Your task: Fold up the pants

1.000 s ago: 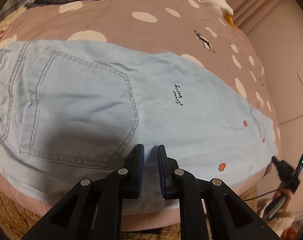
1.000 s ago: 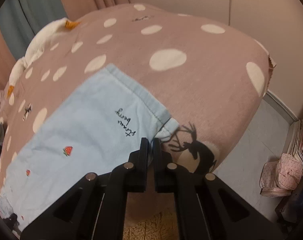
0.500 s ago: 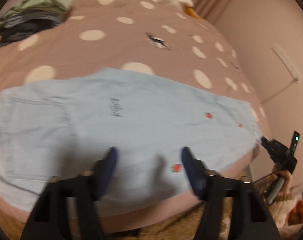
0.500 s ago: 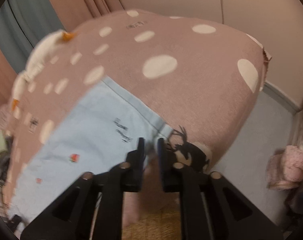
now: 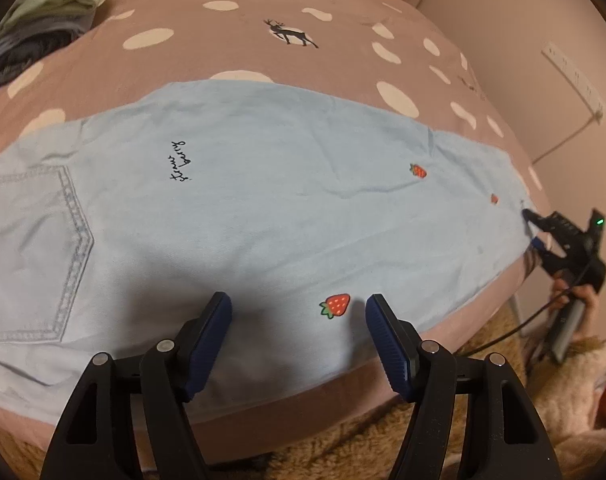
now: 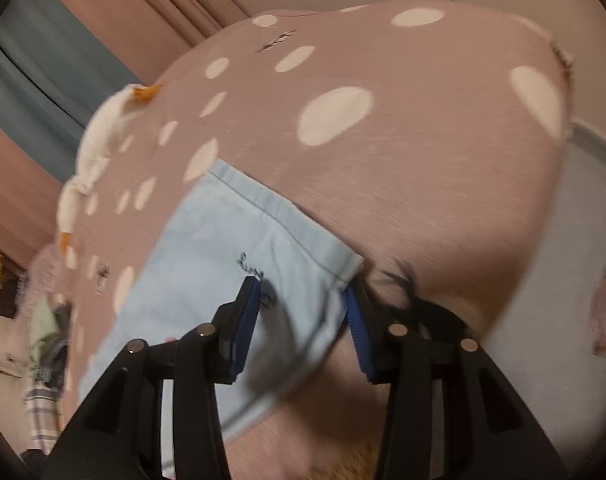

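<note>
pants (image 5: 263, 184) flat on bed (image 5: 231, 40), script print unreadable | left gripper (image 5: 299, 312) jaws just opened wide, empty, strawberry print (image 5: 335, 305) between them | right gripper (image 6: 303, 300) jaws just parted, hem corner (image 6: 343, 268) between, not pinched

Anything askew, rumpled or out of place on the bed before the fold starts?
Nothing stands out. The light blue pants lie flat and smooth along the near edge of the dotted bedspread. A pile of clothes sits apart at the far corner.
</note>
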